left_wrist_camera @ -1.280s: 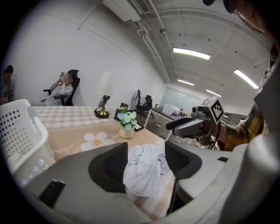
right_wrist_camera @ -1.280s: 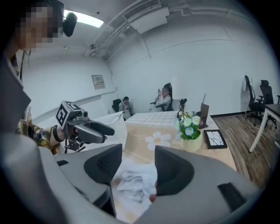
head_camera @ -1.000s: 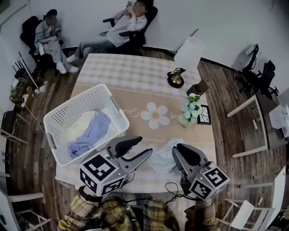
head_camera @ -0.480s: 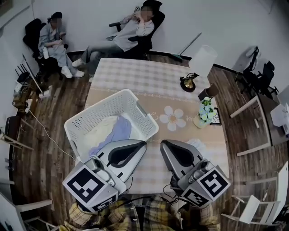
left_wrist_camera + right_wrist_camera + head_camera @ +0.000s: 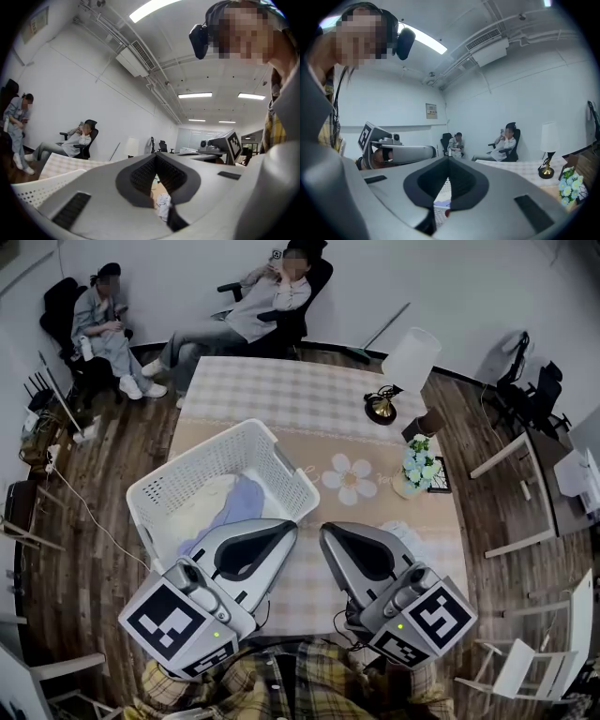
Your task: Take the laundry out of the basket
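Note:
A white slatted laundry basket (image 5: 281, 465) stands on the table's left side. In it lie a lavender garment (image 5: 236, 505) and a cream cloth (image 5: 199, 512). My left gripper (image 5: 289, 527) hovers over the basket's near right corner, jaws shut with nothing between them. Beside it my right gripper (image 5: 325, 530) is also shut and empty, above the table's front. A crumpled white garment (image 5: 405, 534) lies on the table, partly hidden behind the right gripper. The left gripper view shows the shut left gripper (image 5: 156, 158) with the white garment (image 5: 163, 204) below. In the right gripper view, the right gripper (image 5: 447, 161) points toward the basket (image 5: 439, 206).
A table lamp (image 5: 405, 360), a vase of flowers (image 5: 413, 465) and a small picture frame (image 5: 440, 475) stand at the table's right edge. The checkered tablecloth (image 5: 300, 395) stretches away at the back. Two people sit on chairs (image 5: 305, 296) beyond the table. Folding chairs (image 5: 525, 474) stand right.
Both grippers have risen toward the head camera and drawn side by side. Their jaws, slightly apart a second ago, have closed. The white garment stays on the table.

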Demonstrator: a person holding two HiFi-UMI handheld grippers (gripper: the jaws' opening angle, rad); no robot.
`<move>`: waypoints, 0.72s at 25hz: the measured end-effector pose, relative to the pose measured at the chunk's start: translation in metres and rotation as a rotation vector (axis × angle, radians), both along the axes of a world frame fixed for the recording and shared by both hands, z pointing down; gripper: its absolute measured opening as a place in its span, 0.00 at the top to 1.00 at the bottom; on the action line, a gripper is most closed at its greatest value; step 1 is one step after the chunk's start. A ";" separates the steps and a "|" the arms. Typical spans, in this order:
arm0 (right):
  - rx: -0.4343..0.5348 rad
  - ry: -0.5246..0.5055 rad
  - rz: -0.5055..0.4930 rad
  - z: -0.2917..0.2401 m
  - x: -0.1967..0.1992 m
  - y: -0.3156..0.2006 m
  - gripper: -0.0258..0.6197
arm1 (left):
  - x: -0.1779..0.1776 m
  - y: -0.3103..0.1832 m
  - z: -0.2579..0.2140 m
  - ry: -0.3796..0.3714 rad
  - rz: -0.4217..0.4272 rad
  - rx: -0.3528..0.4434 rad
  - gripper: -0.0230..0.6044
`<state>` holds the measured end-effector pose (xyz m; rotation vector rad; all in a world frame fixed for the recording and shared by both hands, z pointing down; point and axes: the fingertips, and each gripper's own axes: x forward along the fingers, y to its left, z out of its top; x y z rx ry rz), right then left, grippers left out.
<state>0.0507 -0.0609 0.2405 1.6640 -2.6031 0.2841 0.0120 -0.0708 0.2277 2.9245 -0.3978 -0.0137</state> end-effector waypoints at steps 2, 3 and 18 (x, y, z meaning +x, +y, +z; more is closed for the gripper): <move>-0.006 -0.001 0.003 0.002 0.005 0.001 0.95 | 0.004 0.001 0.000 0.001 0.002 -0.006 0.94; -0.012 -0.003 0.005 0.003 0.007 0.001 0.95 | 0.006 0.001 0.000 0.001 0.003 -0.010 0.94; -0.024 0.003 0.010 0.007 0.029 0.006 0.95 | 0.032 0.010 -0.001 0.004 0.048 -0.025 0.94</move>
